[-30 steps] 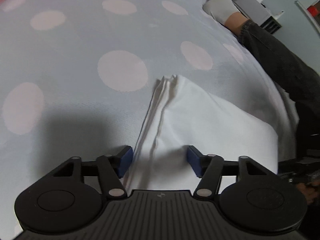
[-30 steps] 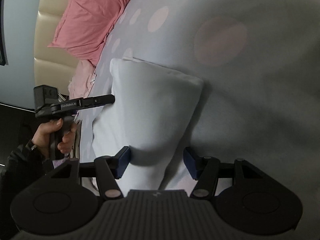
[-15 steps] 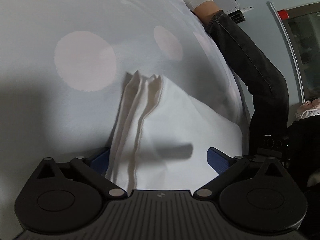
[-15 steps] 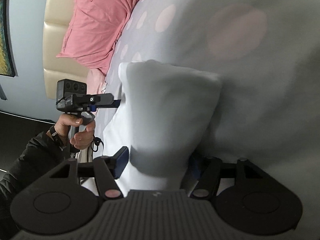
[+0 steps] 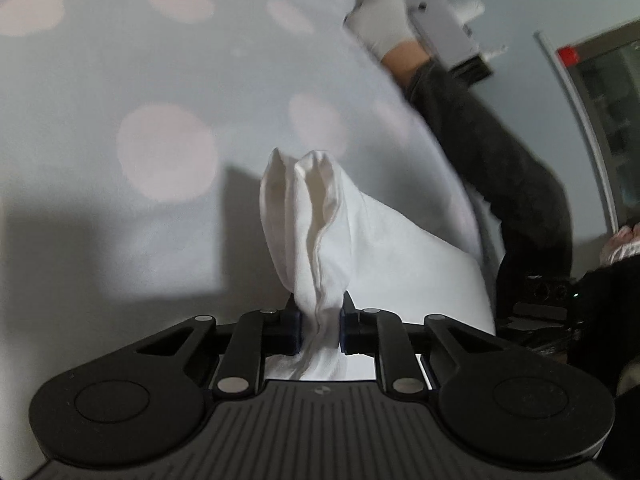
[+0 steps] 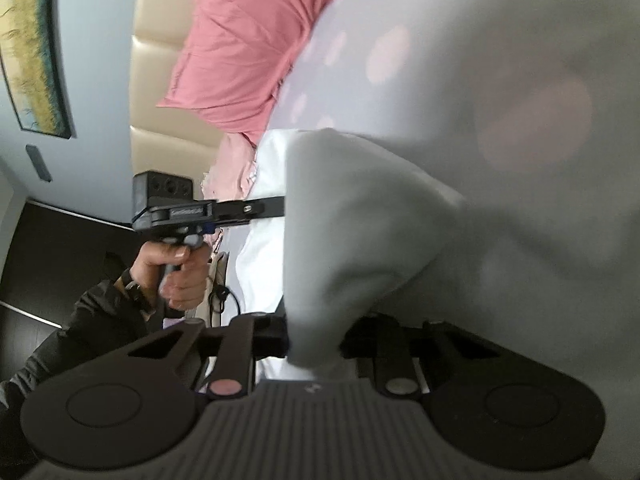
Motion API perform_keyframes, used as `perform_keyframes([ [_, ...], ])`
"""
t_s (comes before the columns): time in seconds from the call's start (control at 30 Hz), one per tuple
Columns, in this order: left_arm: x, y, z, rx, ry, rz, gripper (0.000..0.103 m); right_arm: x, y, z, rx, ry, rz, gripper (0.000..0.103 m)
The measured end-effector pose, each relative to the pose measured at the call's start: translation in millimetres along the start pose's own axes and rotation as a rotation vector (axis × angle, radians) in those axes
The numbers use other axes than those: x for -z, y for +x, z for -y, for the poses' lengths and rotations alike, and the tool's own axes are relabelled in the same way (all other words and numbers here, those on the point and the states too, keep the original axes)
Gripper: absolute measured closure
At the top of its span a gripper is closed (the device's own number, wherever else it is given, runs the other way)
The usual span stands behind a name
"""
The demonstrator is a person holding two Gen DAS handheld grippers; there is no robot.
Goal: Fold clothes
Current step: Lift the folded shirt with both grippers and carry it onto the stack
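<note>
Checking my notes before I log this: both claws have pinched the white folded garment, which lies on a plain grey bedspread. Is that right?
Not quite. The bedspread is not plain: it is grey with pale pink dots, as the left wrist view shows. The rest holds: the left claw and right claw are closing with the white folded garment pinched between them.

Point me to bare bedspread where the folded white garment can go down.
Free: the dotted grey bedspread left of and beyond the folded white garment. Crowded: its right side, by the person's dark trouser leg, and the headboard end under the pink pillow.
</note>
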State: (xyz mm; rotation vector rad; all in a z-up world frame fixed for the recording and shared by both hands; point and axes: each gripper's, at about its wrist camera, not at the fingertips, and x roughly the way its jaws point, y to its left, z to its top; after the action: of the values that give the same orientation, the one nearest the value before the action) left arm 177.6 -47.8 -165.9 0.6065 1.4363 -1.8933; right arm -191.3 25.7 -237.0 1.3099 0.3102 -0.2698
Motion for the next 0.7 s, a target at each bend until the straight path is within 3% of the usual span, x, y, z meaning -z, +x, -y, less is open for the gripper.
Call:
perform_keyframes([
  [0.17, 15.4, -50.8, 49.4, -0.036, -0.008, 0.147, 0.089, -30.7, -25.7, -31.8, -0.075, -0.13, -0.013, 0.081],
  [0.37, 57.3, -136.5, 146.6, -0.17, 0.003, 0.381, 0.089, -67.8, -54.4, -105.0, -0.195, -0.389, -0.066, 0.081],
  [0.5, 103.4, -190.1, 216.3, -0.283, 0.0, 0.51, 0.089, -71.8, -71.9, -166.8, -0.296, -0.568, -0.119, 0.081],
  [0.7, 206.4, -249.7, 329.6, -0.481, -0.084, 0.728, 0.089, -54.4, -93.6, -256.7, -0.464, -0.808, -0.23, 0.081],
])
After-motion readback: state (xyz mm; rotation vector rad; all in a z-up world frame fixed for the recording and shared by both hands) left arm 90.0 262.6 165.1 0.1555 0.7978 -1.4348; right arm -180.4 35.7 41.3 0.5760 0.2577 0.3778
